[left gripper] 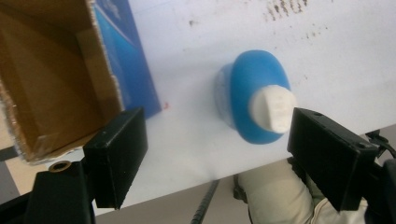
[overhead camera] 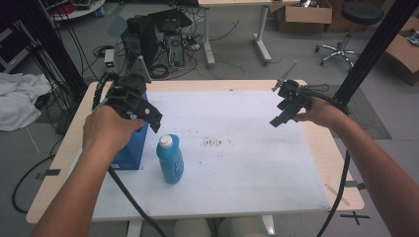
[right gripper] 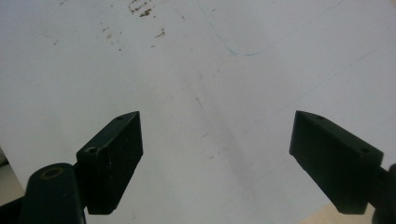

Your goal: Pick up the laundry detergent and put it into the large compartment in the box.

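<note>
upright blue bottle with white cap, beside open blue box

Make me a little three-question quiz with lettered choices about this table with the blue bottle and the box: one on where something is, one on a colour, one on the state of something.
1. Where does the blue bottle stand?
A. inside the box
B. on the white sheet beside the box
C. on the floor

2. What colour is the bottle's cap?
A. white
B. red
C. black

3. How is the left gripper?
A. shut on the bottle
B. shut on nothing
C. open above the bottle

Answers:
1 B, it stands upright on the white sheet just right of the blue box.
2 A, the cap is white on the blue body.
3 C, its jaws stand wide apart, nothing between them.
</note>
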`<act>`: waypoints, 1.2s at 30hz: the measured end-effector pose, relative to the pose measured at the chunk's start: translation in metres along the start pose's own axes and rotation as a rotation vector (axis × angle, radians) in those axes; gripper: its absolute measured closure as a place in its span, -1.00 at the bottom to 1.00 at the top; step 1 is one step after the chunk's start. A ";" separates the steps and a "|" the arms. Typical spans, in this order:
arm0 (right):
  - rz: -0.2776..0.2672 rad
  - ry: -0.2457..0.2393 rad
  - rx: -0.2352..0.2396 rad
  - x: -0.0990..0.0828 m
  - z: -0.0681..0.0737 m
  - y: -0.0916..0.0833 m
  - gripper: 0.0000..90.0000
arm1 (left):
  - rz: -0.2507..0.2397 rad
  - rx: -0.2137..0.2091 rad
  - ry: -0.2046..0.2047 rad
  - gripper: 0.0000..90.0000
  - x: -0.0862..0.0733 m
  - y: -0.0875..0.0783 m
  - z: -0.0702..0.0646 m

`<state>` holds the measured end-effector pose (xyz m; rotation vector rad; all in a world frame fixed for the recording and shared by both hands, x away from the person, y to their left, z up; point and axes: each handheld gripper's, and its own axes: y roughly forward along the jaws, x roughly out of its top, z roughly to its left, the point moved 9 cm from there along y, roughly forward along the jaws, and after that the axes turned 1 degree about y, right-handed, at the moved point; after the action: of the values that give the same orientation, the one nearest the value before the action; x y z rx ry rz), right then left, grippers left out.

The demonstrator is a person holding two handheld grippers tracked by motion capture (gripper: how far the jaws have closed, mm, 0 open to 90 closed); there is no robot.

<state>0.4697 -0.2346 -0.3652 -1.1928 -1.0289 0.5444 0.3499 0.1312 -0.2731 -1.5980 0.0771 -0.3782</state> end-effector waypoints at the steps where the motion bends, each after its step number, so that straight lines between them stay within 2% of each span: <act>1: 0.001 0.001 0.000 -0.001 0.000 0.000 -0.62 | 0.007 -0.003 0.001 -0.54 0.000 0.001 -0.003; 9: 0.002 0.012 0.006 -0.008 -0.003 0.003 -0.61 | 0.022 -0.023 -0.011 -0.54 0.002 0.009 -0.018; 15: -0.003 0.013 0.008 -0.009 -0.004 0.002 -0.61 | 0.021 -0.014 -0.022 -0.55 0.002 0.013 -0.022; 20: -0.008 0.010 0.009 -0.006 -0.003 0.001 -0.61 | 0.037 -0.017 -0.017 -0.55 0.000 0.025 -0.029; 36: -0.006 -0.006 0.010 -0.003 0.002 0.001 -0.62 | 0.071 -0.002 -0.027 -0.55 -0.001 0.048 -0.035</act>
<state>0.4669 -0.2361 -0.3672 -1.1791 -1.0333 0.5480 0.3479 0.0945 -0.3201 -1.5981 0.1130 -0.3013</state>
